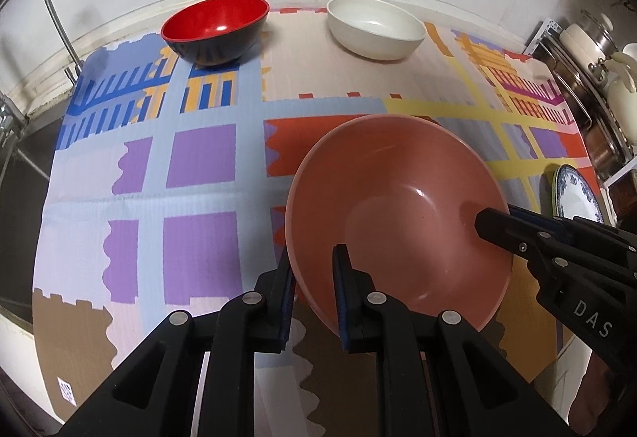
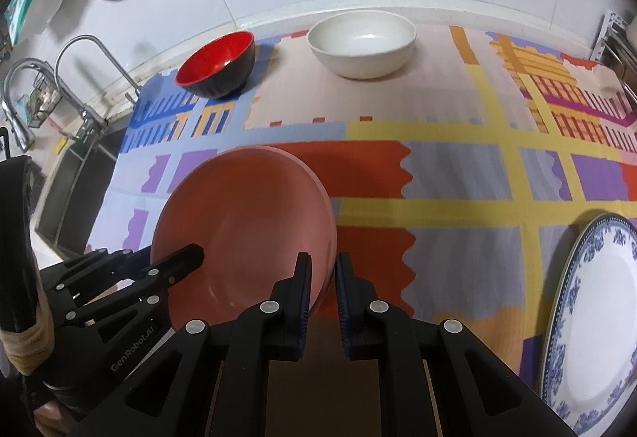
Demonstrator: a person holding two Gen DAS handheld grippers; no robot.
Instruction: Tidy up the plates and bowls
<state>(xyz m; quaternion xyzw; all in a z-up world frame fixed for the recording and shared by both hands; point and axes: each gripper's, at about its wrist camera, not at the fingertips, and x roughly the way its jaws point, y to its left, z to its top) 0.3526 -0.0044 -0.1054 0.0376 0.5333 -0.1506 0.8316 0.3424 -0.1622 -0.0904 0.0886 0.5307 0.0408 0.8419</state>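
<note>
Two grippers pinch the pink bowl (image 1: 398, 214) by opposite rim edges: left gripper (image 1: 314, 301), right gripper (image 2: 320, 301). Step: carrying it tilted above the patterned mat (image 1: 199, 166). Next, likely nest it into the white bowl (image 2: 362, 42) or red-and-black bowl (image 2: 217, 64) near the wall. Pink bowl matte, empty, smooth.

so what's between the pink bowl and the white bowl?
Only bare patterned mat separates the pink bowl from the white bowl; both wrist views show it.
</note>
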